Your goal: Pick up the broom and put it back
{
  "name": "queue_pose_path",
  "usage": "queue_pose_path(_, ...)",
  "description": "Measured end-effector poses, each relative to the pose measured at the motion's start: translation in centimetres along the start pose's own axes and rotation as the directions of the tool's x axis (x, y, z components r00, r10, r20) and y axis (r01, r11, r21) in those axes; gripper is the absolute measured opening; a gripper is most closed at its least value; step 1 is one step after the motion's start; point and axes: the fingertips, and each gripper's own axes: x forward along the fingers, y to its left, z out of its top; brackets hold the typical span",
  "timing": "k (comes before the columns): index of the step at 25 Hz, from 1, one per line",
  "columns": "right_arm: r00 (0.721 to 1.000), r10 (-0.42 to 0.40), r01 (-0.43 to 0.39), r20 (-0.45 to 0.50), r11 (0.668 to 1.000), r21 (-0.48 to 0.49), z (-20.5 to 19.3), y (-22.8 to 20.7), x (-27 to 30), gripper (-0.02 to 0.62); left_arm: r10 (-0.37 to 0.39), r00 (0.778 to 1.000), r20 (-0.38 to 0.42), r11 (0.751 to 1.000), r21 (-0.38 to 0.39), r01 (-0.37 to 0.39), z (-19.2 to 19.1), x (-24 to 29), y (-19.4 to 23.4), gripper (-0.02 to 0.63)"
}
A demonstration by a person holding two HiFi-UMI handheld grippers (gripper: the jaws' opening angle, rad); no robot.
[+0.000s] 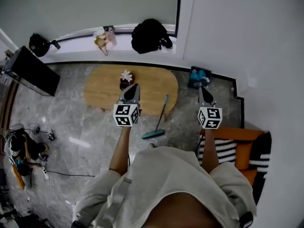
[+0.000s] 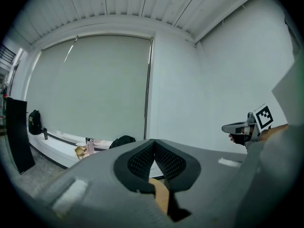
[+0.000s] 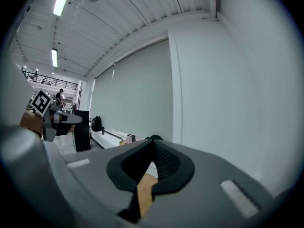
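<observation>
The broom (image 1: 159, 120) lies on the grey floor with its teal head (image 1: 153, 134) nearest me and its thin handle slanting up against the edge of the wooden table (image 1: 104, 87). My left gripper (image 1: 134, 86) hangs in the air above the table, left of the broom handle, its jaws shut with nothing between them (image 2: 153, 142). My right gripper (image 1: 202, 88) is held level to the right of the broom, also shut and empty (image 3: 153, 142). Neither gripper touches the broom. Both point toward the window wall.
A small flower ornament (image 1: 126, 77) stands on the table. A black backpack (image 1: 149, 35) and small items sit on the window ledge. A blue object (image 1: 198, 76) lies by the wall corner. An orange chair with a striped cushion (image 1: 227, 148) is at my right; a black cabinet (image 1: 33, 70) and cables are at the left.
</observation>
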Motion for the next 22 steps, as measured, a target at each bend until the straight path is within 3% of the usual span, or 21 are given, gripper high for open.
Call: queue_pose_path(22,0.999,0.03,-0.03,-0.016,1.0,-0.01,-0.2,1.2,0.6,0.0,0.01,1.0,-0.015,1.0,-0.009,-0.01,-1.0,0.1,0.0,0.0)
